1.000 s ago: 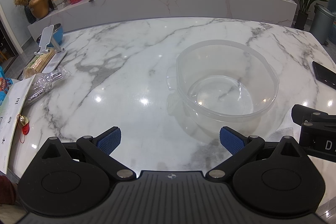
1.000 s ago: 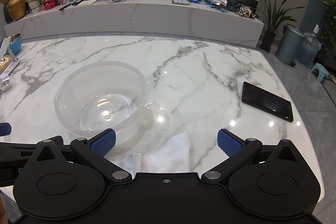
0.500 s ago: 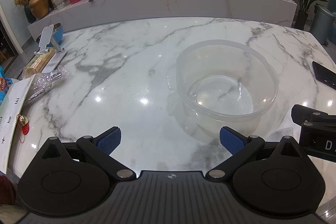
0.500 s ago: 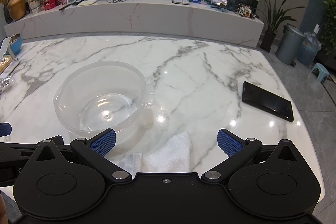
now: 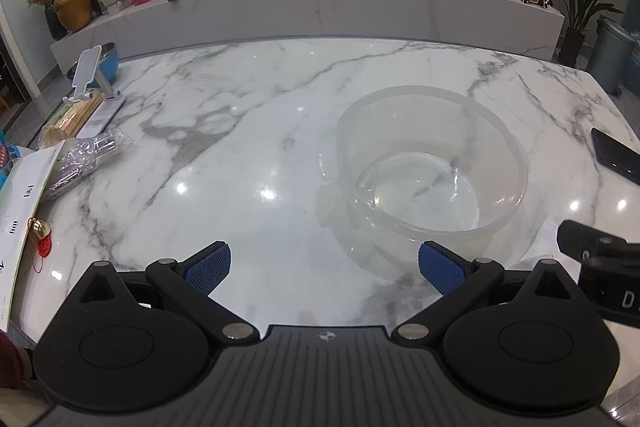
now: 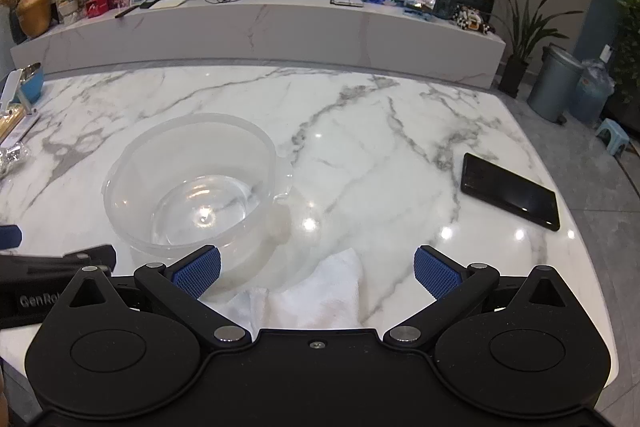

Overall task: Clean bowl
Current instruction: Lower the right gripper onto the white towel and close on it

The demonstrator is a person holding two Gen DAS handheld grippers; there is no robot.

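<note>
Nearest the right claw point(image 6: 316, 269), a white cloth point(image 6: 316, 295) lies crumpled on the table point(image 6: 380, 131), between and just under its spread pads; the claw is released and holds nothing. The cloth looks soft and light — a pinch on a raised fold should lift it.

Just ahead and to the left of that claw stands the bowl point(image 6: 192, 187), upright and apart from the cloth. From the left claw point(image 5: 324, 267), also released and empty, the bowl point(image 5: 432, 167) sits ahead and to the right, close beyond the right pad. It is clear plastic, probably light, stiff and slick — likely to skid on the polished marble if wiped unsteadied. The rim, or the small lug at its side, looks the best hold. Whether it is clean I cannot tell.

Farther right of the right claw lies a phone point(image 6: 510, 191).
</note>
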